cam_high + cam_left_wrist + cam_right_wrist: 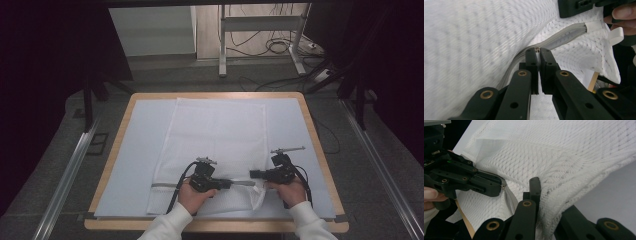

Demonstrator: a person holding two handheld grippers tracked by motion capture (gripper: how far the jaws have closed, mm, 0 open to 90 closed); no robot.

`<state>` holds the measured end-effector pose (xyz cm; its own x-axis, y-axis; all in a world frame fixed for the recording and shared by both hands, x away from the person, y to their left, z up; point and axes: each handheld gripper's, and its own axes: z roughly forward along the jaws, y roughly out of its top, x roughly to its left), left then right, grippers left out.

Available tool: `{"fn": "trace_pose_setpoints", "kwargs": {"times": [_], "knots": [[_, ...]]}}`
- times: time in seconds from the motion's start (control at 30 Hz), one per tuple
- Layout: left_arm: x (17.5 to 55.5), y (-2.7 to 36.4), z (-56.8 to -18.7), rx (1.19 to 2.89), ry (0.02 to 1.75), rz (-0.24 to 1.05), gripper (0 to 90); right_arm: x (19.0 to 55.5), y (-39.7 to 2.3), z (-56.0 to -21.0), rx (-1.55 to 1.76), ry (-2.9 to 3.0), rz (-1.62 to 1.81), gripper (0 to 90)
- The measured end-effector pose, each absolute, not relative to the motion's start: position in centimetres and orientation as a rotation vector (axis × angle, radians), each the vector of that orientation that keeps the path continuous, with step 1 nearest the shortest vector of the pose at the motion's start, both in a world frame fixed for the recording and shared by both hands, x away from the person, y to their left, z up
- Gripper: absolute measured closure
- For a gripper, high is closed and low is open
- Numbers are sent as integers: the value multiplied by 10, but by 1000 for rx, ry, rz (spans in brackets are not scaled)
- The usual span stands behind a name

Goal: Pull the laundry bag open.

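A white mesh bag (215,130) lies flat on the table, its grey zipper (162,185) running along the near edge. In the left gripper view my left gripper (538,52) is shut on the small metal zipper pull (537,49), with the grey zipper tape (564,37) curving away from it. My right gripper (541,192) is shut on a fold of the mesh (554,202) near the bag's corner; the cloth drapes over and hides one jaw. From above, the left gripper (226,183) and right gripper (254,174) point at each other, a short gap apart.
The bag rests on a pale mat (140,150) that covers a wooden table (115,142). A hand (192,196) holds each gripper at the table's near edge. Beyond the far edge stand a metal frame (222,45) and cables (280,47) on the floor.
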<state>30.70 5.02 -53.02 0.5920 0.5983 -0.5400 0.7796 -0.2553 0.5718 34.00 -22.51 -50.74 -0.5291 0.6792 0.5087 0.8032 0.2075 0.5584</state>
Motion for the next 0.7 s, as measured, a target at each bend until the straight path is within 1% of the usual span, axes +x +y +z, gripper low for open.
{"fn": "trace_pose_setpoints", "kwargs": {"times": [0.17, 0.7], "knots": [[306, 59, -528, 1934, 1113, -277, 870, 340, -226, -507, -1434, -2322, -1243, 886], [304, 71, -530, 1937, 1133, -274, 870, 340, -226, -508, -1419, -2338, -1243, 886]]}}
